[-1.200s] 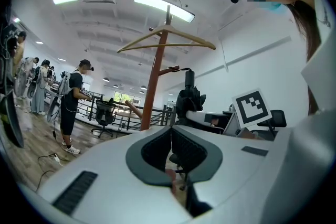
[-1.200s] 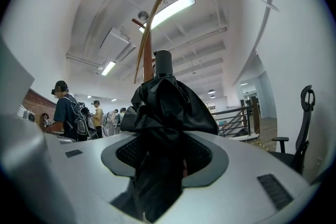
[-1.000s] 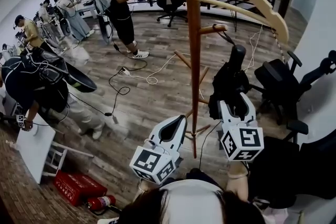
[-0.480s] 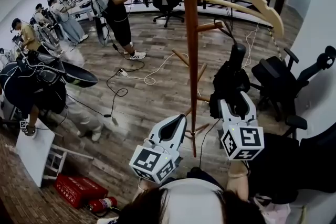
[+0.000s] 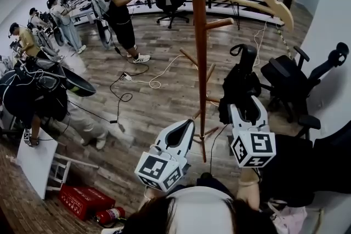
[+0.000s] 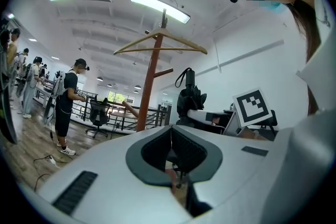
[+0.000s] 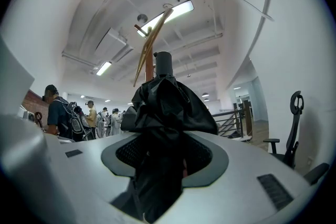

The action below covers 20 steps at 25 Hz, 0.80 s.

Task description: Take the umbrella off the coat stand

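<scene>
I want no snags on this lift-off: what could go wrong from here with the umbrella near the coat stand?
The right gripper grips the black umbrella by its loose folded fabric, so it may slide out. Its wrist strap hangs free close to the upper peg and might catch there. A snag could then rock the coat stand.

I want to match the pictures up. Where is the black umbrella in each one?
Head view: the umbrella is right of centre, beside the coat stand pole.
Left gripper view: umbrella at centre, just right of the pole.
Right gripper view: umbrella fills the centre, pole behind it.
Shared landmark: the coat stand pole.
</scene>
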Each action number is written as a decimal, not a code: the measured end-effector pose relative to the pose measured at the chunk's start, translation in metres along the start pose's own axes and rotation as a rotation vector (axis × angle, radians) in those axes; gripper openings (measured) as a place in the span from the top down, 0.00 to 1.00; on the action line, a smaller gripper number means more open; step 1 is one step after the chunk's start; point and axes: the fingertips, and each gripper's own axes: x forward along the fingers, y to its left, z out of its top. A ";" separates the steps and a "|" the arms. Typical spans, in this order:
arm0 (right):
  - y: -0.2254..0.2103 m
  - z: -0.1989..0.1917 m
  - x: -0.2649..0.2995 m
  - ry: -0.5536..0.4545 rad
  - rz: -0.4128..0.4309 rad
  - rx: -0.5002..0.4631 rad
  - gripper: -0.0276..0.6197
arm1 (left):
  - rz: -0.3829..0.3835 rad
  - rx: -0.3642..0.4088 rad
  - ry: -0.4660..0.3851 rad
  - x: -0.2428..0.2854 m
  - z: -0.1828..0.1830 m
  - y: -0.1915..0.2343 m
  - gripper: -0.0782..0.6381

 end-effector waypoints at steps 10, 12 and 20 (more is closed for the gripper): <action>0.002 -0.001 -0.018 0.004 -0.028 0.001 0.61 | -0.022 -0.006 0.005 -0.010 0.000 -0.008 0.88; -0.001 -0.002 -0.021 0.007 -0.033 0.001 0.61 | -0.027 -0.006 0.007 -0.008 0.001 -0.012 0.88; 0.031 -0.010 -0.043 0.008 -0.051 0.001 0.61 | -0.037 -0.018 0.013 -0.048 -0.006 -0.007 0.88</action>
